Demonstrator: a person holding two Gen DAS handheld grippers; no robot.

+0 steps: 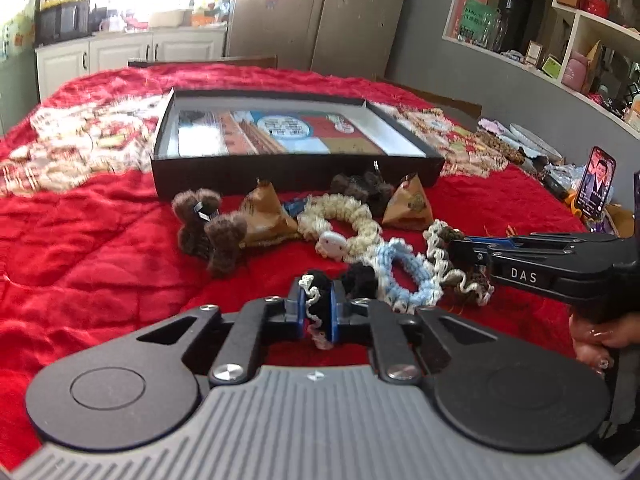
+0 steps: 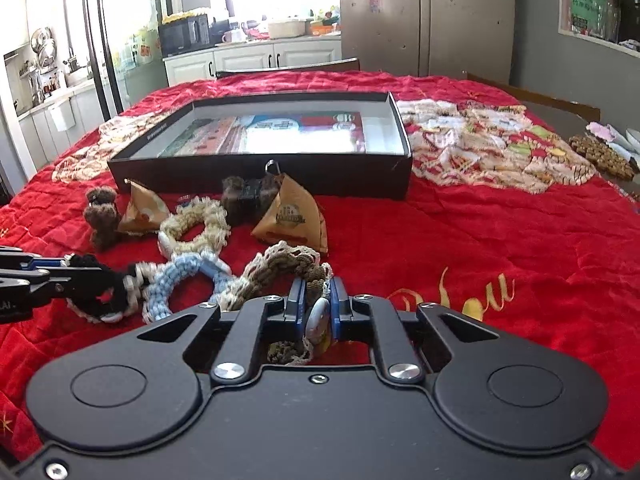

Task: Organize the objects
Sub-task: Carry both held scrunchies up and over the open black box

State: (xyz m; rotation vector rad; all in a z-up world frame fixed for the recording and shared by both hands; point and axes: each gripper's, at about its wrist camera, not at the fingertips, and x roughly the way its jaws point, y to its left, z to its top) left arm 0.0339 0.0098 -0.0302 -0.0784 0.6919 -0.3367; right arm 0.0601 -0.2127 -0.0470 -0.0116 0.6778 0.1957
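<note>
Both grippers are clamped on hair ties: the left gripper [image 1: 316,312] pinches the black hair tie [image 1: 320,300], the right gripper [image 2: 316,312] the brown hair tie [image 2: 280,270], its jaws also nipping a small round charm. The blue hair tie [image 2: 188,276] lies between them, touching both, so lift straight up before travelling. The open box [image 2: 260,168] sits ahead beyond paper packets and fuzzy clips; clear its near wall. Bare red cloth [image 2: 500,232] lies rightward.

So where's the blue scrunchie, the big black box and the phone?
blue scrunchie [image 1: 404,276], left wrist view, on its knitted ring.
black box [image 1: 280,174], left wrist view, on its front wall.
phone [image 1: 599,182], left wrist view, on its lit screen.
</note>
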